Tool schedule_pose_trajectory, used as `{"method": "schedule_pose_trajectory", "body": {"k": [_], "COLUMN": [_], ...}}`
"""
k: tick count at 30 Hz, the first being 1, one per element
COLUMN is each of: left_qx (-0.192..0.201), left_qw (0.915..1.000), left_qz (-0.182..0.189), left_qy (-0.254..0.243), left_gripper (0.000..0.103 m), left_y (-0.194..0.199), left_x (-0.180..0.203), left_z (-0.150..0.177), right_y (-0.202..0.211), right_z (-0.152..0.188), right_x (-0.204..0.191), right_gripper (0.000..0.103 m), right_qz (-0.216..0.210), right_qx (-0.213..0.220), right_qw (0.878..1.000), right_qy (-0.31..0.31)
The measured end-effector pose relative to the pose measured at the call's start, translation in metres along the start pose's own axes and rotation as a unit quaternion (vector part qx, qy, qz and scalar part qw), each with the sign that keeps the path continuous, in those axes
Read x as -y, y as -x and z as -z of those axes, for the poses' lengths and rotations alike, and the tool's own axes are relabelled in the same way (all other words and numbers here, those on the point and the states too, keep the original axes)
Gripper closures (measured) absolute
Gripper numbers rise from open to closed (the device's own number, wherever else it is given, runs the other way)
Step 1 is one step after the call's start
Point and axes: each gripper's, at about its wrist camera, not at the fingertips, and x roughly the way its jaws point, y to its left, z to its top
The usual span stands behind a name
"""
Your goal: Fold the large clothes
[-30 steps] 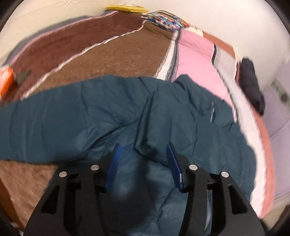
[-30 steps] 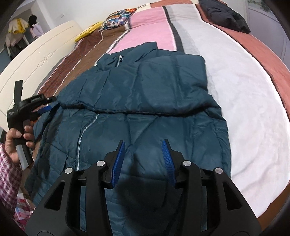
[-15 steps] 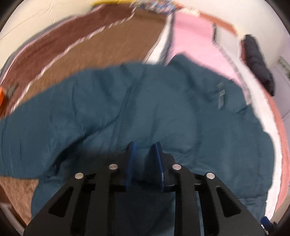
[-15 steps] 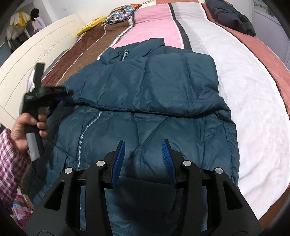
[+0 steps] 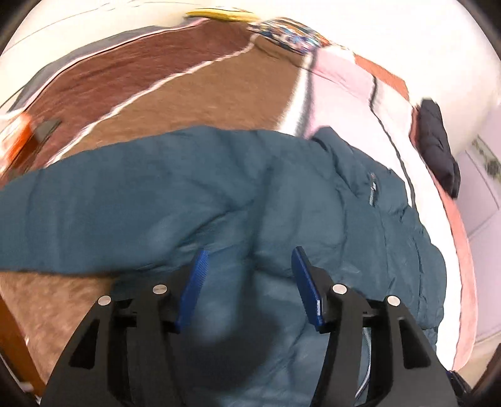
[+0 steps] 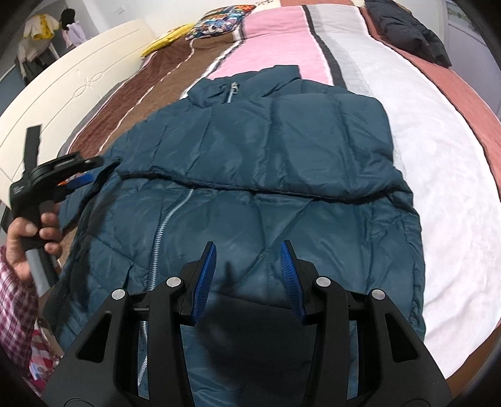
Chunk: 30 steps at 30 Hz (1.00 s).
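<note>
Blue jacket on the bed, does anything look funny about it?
Mostly tidy. The blue jacket has one sleeve folded flat across its chest, but the other sleeve still sticks out sideways over the brown blanket, unfolded.

The puffer jacket (image 6: pixel 266 175) is dark teal with a silver zipper (image 6: pixel 162 228). The bedspread (image 6: pixel 422 150) runs in brown, pink, white, grey and terracotta stripes. At the far end lie a multicoloured patterned pillow (image 6: pixel 216 23), a yellow cushion (image 6: pixel 164 40) and a black garment (image 6: pixel 404 28). The sleeve (image 6: pixel 14 300) is red-and-white plaid.
</note>
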Motion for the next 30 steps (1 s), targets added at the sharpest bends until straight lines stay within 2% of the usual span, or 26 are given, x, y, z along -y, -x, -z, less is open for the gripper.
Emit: {"method": "schedule_pose_trajectory", "body": {"k": [6,10,12,14,17,23,26,30], "left_qx": [0.020,0.026,0.027,0.029,0.029,0.023,0.019,0.016], "left_qw": [0.9954,0.9847,0.9730,0.9576,0.9374,0.9205,0.9101,0.9026], "left_qz": [-0.050,-0.075,-0.069,-0.060,-0.054,-0.066,-0.055,-0.054], "left_qy": [0.079,0.156,0.218,0.280,0.343,0.385,0.410,0.427], "left_gripper": [0.046,0.045,0.045,0.045,0.044,0.044,0.044,0.044], "left_y": [0.031,0.044,0.047,0.047,0.044,0.034,0.025,0.016], "left_x": [-0.080,-0.141,-0.177,-0.209,-0.243,-0.275,-0.287,-0.293], "left_z": [0.006,0.016,0.022,0.027,0.033,0.032,0.032,0.028], "right_y": [-0.006,-0.012,-0.015,-0.017,-0.020,-0.026,-0.029,-0.030], "right_z": [0.001,0.002,0.002,0.002,0.003,0.003,0.003,0.002], "right_x": [-0.022,-0.038,-0.049,-0.057,-0.068,-0.080,-0.082,-0.082], "right_gripper": [0.060,0.060,0.060,0.060,0.060,0.060,0.060,0.060], "right_qz": [-0.010,-0.016,-0.019,-0.019,-0.020,-0.020,-0.019,-0.016], "right_qx": [-0.009,-0.015,-0.019,-0.022,-0.025,-0.032,-0.035,-0.035], "right_qw": [1.000,0.999,0.999,0.998,0.997,0.996,0.996,0.996], "right_qy": [0.018,0.032,0.044,0.056,0.069,0.082,0.084,0.083]}}
